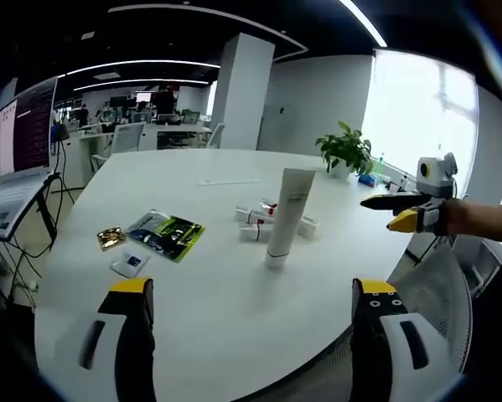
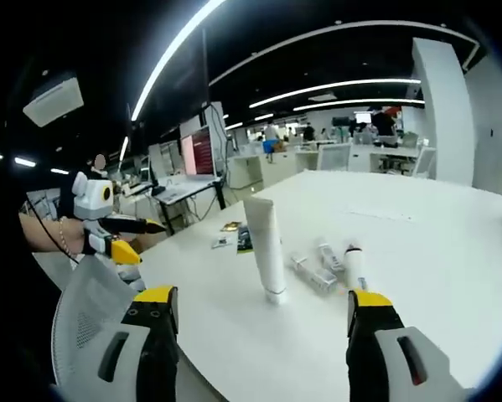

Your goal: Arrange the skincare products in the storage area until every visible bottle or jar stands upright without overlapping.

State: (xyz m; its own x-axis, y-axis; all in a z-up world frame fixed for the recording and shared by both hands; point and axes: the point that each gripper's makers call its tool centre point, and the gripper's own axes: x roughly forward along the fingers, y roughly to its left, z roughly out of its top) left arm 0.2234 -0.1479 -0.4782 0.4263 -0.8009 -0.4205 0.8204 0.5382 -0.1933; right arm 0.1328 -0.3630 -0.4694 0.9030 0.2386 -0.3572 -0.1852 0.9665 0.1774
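Tube [image 1: 287, 213] stands upright on the counter [image 1: 234, 310]; small bottles [image 1: 263, 219], apparently lying flat, beside it; both tools released, empty.

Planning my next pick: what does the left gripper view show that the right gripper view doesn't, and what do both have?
Left gripper view alone: a potted plant at the table's far edge and a small blue-and-white packet. Right gripper view alone: the left gripper at the left, jaws open. Both: the white table, the upright white tube standing on its cap, small tubes lying flat beside it, and the green and black packet.
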